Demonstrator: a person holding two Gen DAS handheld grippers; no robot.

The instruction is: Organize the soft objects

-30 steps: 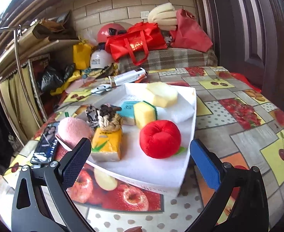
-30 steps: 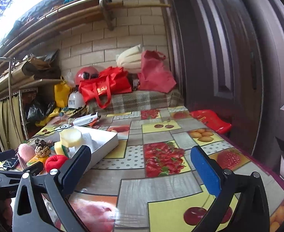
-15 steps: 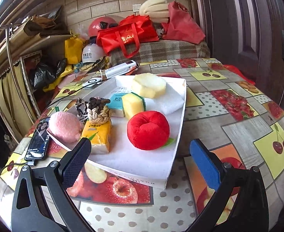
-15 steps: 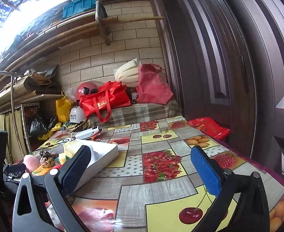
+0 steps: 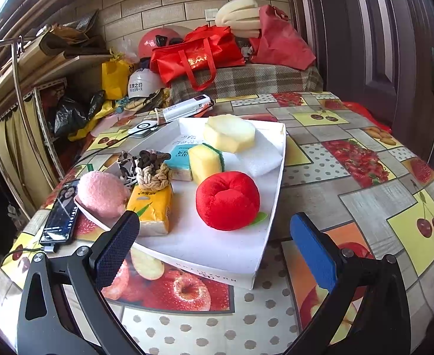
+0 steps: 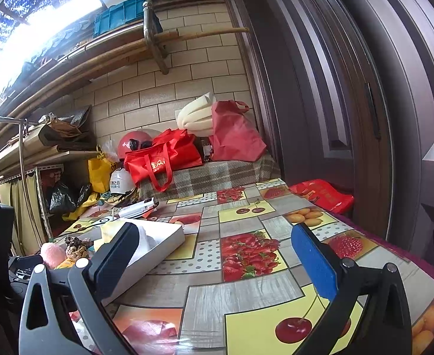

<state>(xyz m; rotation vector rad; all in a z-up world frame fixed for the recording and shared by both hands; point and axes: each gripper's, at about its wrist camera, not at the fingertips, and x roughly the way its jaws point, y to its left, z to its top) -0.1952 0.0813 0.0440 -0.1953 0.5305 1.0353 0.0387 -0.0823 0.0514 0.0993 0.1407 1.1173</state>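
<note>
At the centre of the left wrist view sits the white tray (image 5: pixel 271 195), holding the soft things: a red plush apple (image 5: pixel 228 200) nearest the camera, a pink puff (image 5: pixel 102 193) at the tray's left corner, a yellow tissue pack (image 5: pixel 152 210), a knotted rope toy (image 5: pixel 153 174), a yellow-green sponge (image 5: pixel 205 161) and a pale round sponge (image 5: pixel 229 132) toward the upper middle. The left gripper (image 5: pixel 214 248) hangs with its jaws wide apart and nothing between them. Over the last second the tray has slid lower and nearer in this view and the apple now lies almost between the finger lines, so the left gripper looks to be lining up on it; nothing on the tray has shifted.

Across the right wrist view, the camera has tilted upward: more wall and shelf fill the upper half, and the tray (image 6: pixel 169 241) shows only at the left middle. The right gripper (image 6: pixel 217 254) is also spread apart and empty above the patterned table (image 6: pixel 246 295), seemingly idle, though its height over the table is hard to judge. No item has been picked yet.
</note>
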